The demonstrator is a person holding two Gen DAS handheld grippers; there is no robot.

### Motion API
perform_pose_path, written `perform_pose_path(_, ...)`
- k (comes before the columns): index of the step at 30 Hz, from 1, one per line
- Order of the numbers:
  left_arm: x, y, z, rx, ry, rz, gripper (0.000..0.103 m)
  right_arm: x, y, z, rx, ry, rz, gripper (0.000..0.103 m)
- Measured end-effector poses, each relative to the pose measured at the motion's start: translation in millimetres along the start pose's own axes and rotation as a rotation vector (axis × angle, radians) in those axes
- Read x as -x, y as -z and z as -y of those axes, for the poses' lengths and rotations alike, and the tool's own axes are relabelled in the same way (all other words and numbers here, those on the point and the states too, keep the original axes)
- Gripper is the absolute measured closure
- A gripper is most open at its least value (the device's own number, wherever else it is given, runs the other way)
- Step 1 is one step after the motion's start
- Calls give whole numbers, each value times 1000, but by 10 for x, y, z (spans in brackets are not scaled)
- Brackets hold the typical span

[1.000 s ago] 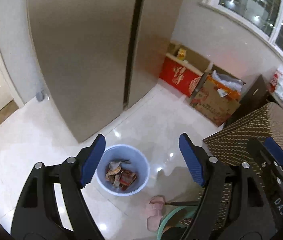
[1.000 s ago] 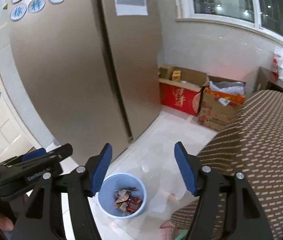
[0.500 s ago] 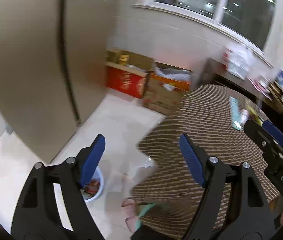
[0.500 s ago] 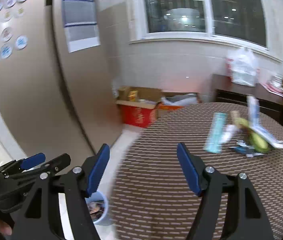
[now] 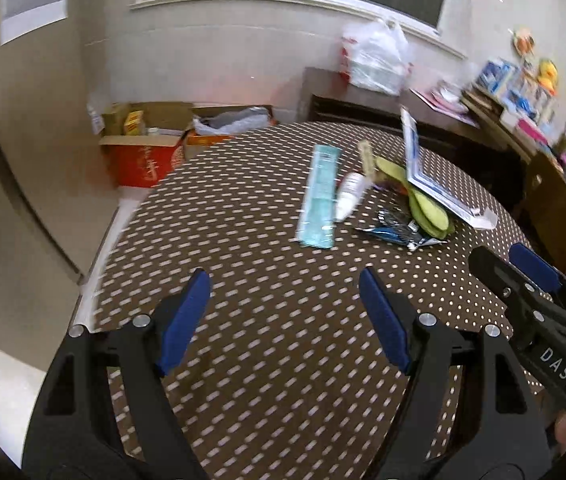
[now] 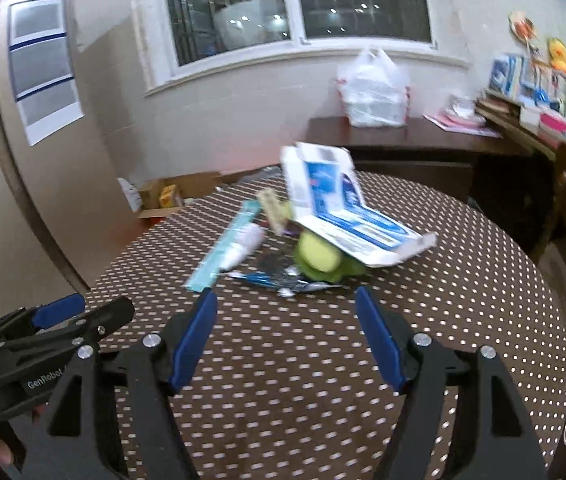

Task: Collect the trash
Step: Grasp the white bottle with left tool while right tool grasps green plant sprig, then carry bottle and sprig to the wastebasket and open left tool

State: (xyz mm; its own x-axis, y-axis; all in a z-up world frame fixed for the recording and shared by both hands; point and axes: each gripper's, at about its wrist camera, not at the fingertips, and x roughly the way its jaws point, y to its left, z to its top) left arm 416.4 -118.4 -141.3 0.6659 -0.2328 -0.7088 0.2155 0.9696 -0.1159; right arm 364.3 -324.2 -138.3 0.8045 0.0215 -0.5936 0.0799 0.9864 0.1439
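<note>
A pile of trash lies on the far half of the round table with a brown dotted cloth (image 5: pixel 267 360). It holds a long teal wrapper (image 5: pixel 319 200), a small white tube (image 5: pixel 349 196), green peels (image 5: pixel 427 208), a flattened blue-and-white carton (image 5: pixel 419 168) and a dark foil wrapper (image 5: pixel 399 232). My left gripper (image 5: pixel 283 280) hovers open and empty over the near cloth, short of the pile. My right gripper (image 6: pixel 286 300) is open and empty too, just short of the foil wrapper (image 6: pixel 283 280) and carton (image 6: pixel 335 212). Each gripper shows at the edge of the other's view.
Cardboard boxes (image 5: pixel 143 148) stand on the floor behind the table at the left, beside the tall fridge (image 5: pixel 3 200). A dark sideboard (image 6: pixel 403 136) carries a white plastic bag (image 6: pixel 375 92). Cluttered shelves and a wooden chair (image 5: pixel 555 216) are at the right.
Both views have swung right and up, from the blue bin on the floor by the fridge to the table and its trash. The bin has left view. Both grippers stay open.
</note>
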Motion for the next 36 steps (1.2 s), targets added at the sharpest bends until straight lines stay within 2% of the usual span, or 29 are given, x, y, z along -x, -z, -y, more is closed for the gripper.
perform_pose_path(5, -345, -109, 138, -38, -2, -35, 27, -297, -35, 197, -39, 12, -55, 31)
perform_pose_path(13, -737, -298, 187, -68, -22, -64, 27, -891, -231, 276, -71, 25, -138, 31)
perform_pose_path(19, -924, -459, 216, -81, -5, -63, 27, -1147, -353, 336, -112, 42, -150, 30)
perform_pose_path(23, -984, -556, 205, -94, -21, -49, 27, -1199, -424, 325, -86, 64, -133, 30)
perform_pose_path(25, -996, -602, 229, -108, 0, -45, 28, -1240, -448, 325, -78, 66, -140, 34)
perform_pose_path(27, -1009, -641, 310, -143, 21, -35, 29, -1266, -461, 337, -76, 55, -148, 46)
perform_pose_path(28, -1014, -645, 351, -159, 27, -33, 31, -1282, -464, 338, -72, 48, -155, 56)
perform_pose_path(30, -1049, -663, 441, -190, 38, -40, 48, -1255, -459, 338, -66, 42, -150, 68)
perform_pose_path(33, -1154, -685, 504, -174, 72, -85, 64, -1153, -472, 324, -50, 24, -131, 83)
perform_pose_path(36, -1226, -707, 532, -154, 70, -94, 69, -1055, -490, 335, -57, -2, -120, 88)
